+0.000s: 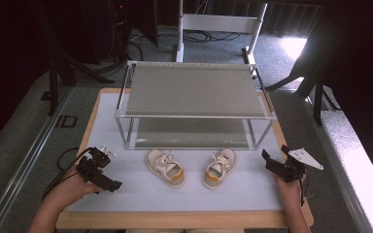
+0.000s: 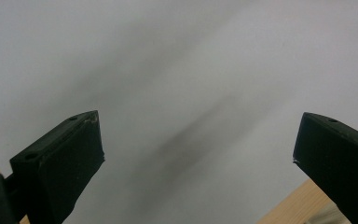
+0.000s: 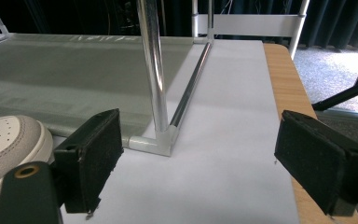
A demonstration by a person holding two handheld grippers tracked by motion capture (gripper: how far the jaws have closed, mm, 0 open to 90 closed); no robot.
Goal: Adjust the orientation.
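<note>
Hands at the near table edge, one gripper each, both empty. Left gripper (image 1: pixel 100 171) sits near-left on the white mat (image 1: pixel 141 194), jaws spread wide, nothing between them; its own view looks down at bare mat plus a sliver of wooden table edge (image 2: pixel 289 205). Right gripper (image 1: pixel 278 165) sits near-right, jaws also wide apart and empty, aimed past the rack's front corner post (image 3: pixel 154 74).

Between them, mid-mat, two small white sneakers with tan toes: left sneaker (image 1: pixel 165 168) and right sneaker (image 1: pixel 219 168), toes toward the person, fanned outward, well apart from each other and from both grippers. The right gripper view catches a heel (image 3: pixel 9 149) at lower left, just in front of the lower shelf.

Behind the shoes, a two-tier shoe rack (image 1: pixel 194 90), chrome tubes, grey fabric shelves, both bare.

Likely step: reach in and grab a shoe for shelving. To do it well, come at each sneaker from its own side, pinch across the heel collar or sidewall where it's firm, not the laces. Lift clear of the front rail before pushing in; the lower shelf has little headroom.
</note>
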